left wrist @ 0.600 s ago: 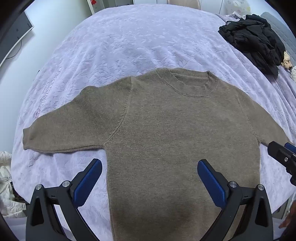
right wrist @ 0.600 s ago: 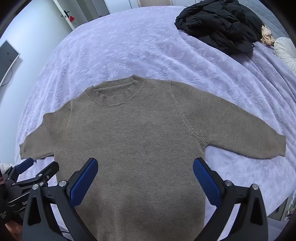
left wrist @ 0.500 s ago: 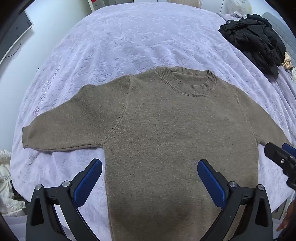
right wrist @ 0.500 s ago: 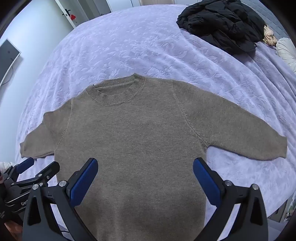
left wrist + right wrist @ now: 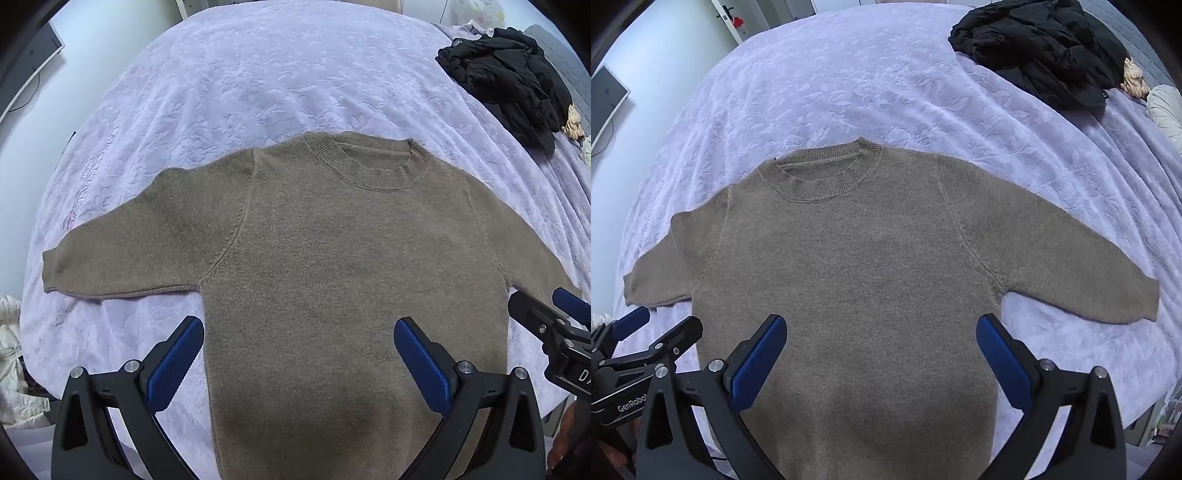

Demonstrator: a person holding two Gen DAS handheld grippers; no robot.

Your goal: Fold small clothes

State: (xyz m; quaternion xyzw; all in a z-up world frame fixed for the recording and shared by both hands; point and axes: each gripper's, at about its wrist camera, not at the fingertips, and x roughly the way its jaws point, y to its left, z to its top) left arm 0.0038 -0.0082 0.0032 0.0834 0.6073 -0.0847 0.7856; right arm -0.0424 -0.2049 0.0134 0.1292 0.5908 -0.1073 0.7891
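A small brown knitted sweater (image 5: 332, 258) lies flat on a lilac bedspread (image 5: 277, 74), neck away from me, both sleeves spread out sideways. It also fills the right wrist view (image 5: 857, 277). My left gripper (image 5: 299, 347) is open and empty, hovering above the lower body of the sweater. My right gripper (image 5: 881, 347) is open and empty above the same lower part. The right gripper's tip shows at the left wrist view's right edge (image 5: 546, 317). The left gripper's tip shows at the right wrist view's left edge (image 5: 646, 339).
A heap of black clothing (image 5: 1041, 48) lies at the far right of the bed, with a beige knitted item (image 5: 1134, 79) beside it. A monitor (image 5: 605, 99) stands by the wall at left. White fabric (image 5: 11, 354) lies off the bed's left side.
Both grippers have drifted slightly, so the sweater sits a little higher in the left wrist view. The sweater itself has not moved. Both grippers stay open.
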